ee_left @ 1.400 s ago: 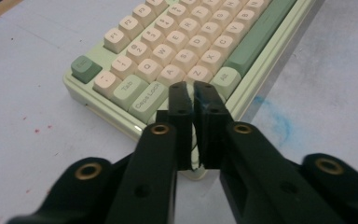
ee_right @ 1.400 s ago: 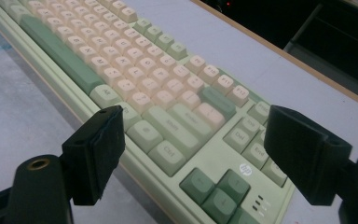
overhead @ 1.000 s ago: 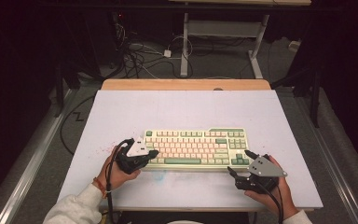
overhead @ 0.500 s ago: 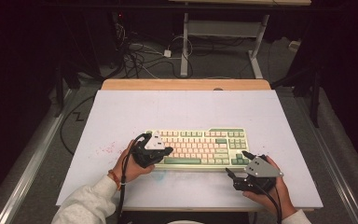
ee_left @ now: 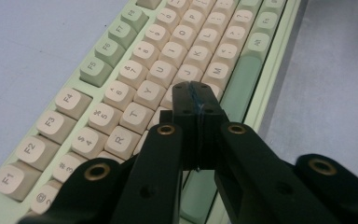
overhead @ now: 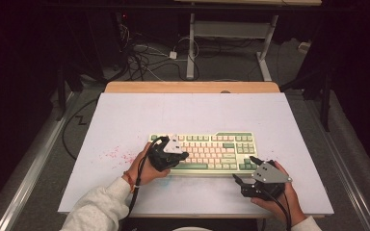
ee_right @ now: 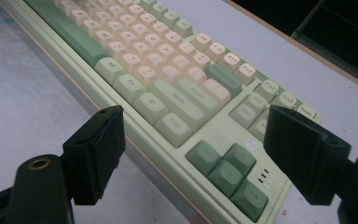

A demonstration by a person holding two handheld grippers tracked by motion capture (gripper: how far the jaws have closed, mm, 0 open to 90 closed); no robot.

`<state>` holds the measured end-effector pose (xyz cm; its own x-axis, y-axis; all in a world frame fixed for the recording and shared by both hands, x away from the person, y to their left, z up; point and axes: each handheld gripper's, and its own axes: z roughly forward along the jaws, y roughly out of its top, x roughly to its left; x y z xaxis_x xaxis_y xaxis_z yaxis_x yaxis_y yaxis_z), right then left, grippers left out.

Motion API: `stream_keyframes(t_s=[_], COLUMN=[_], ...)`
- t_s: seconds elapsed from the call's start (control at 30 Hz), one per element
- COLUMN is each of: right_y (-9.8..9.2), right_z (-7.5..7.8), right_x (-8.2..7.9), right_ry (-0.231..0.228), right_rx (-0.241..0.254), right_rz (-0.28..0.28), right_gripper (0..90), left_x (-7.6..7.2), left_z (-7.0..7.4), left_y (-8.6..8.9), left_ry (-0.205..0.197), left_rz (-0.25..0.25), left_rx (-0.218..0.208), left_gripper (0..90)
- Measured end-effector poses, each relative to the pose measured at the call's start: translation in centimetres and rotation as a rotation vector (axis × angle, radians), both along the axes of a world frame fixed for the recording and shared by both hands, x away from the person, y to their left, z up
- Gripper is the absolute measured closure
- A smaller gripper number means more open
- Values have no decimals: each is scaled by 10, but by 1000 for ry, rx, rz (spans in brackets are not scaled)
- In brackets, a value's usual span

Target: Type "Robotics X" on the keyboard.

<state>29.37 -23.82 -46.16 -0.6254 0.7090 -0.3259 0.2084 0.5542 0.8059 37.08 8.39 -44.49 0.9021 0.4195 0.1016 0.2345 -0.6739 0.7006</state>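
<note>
my left gripper (ee_left: 196, 100) has its jaws pressed together with nothing between them, tips poised over the middle letter keys of the green-and-cream keyboard (overhead: 212, 149). my right gripper (overhead: 245, 171) is spread wide beside the keyboard's near right corner. the keyboard lies mid-way across the pale surface (overhead: 125, 115).

The left gripper (ee_left: 196, 100) covers the G/H/B keys, and the keyboard (ee_right: 168, 88) legends go blurry at the far end.
</note>
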Motion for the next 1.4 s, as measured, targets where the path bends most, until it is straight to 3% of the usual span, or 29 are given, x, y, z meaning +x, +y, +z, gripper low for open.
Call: stream_keyframes(t_s=[0.63, 0.8, 0.93, 0.97, 1.1, 1.2, 1.4], right_y=[2, 3, 4, 4, 3, 3, 2], right_z=[-2, -3, -4, -3, -2, -2, -1], right_x=[1, 1, 1, 1, 0, 0, 0], right_ry=[9, 14, 11, 10, 5, 7, 7], right_rx=[-15, -25, -30, -27, -22, -19, -11], right_rz=[8, 10, 14, 13, 9, 5, 4], right_gripper=[210, 211, 212, 212, 212, 216, 220], left_x=[9, 8, 8, 6, 2, -1, -6], left_z=[-9, -14, -12, -8, -2, 3, 8], left_y=[-15, -20, -19, -16, -12, -1, 14], left_ry=[30, 18, 15, -2, -38, -54, -105], left_rz=[-14, -25, -21, -18, -21, -12, 8], left_rx=[39, 84, 80, 60, 48, -6, -41], left_gripper=[875, 877, 866, 867, 855, 803, 665])
